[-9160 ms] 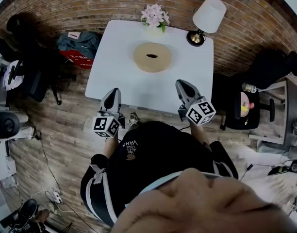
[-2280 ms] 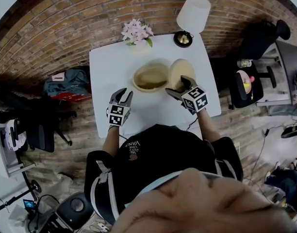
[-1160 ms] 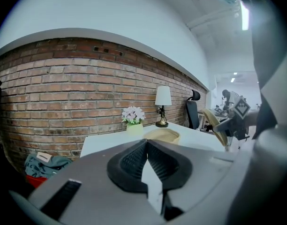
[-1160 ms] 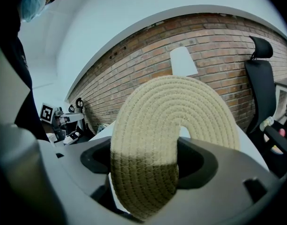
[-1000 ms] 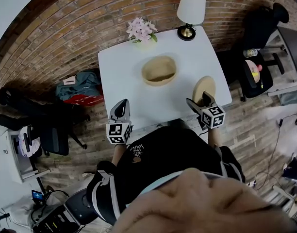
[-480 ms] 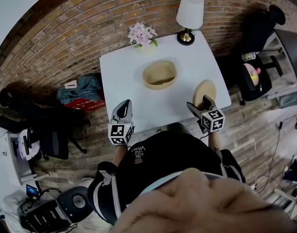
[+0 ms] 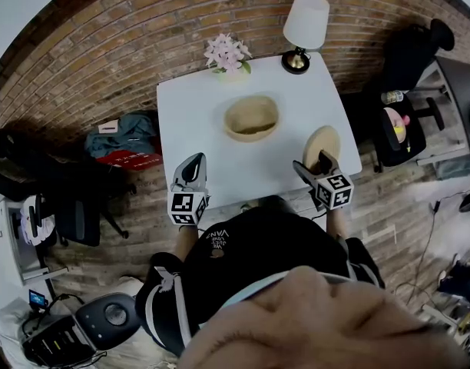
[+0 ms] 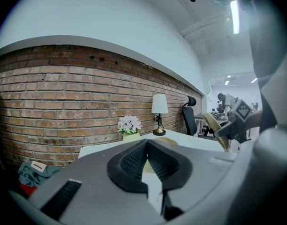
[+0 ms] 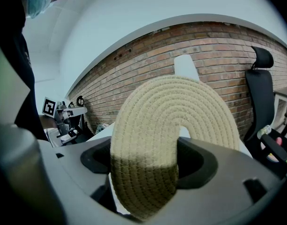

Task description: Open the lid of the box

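The round woven box [image 7: 252,118] stands open in the middle of the white table [image 7: 196,121]; its inside shows. Its woven lid [image 7: 320,144] [image 9: 174,125] is off the box, held on edge over the table's near right part by my right gripper [image 7: 322,162], whose jaws are shut on its rim. My left gripper [image 7: 193,167] hovers at the table's near left edge with its pads [image 8: 134,161] pressed together and nothing between them. In the left gripper view the lid [image 8: 215,128] and right gripper show at the right.
A pot of pink flowers [image 7: 228,54] and a white-shaded lamp [image 7: 304,25] stand at the table's far edge by the brick wall. A black office chair [image 7: 419,48] and a side table stand to the right; bags [image 7: 120,141] lie on the floor at left.
The right gripper with the lid and the left gripper have hardly moved against the table; the head view has shifted slightly.
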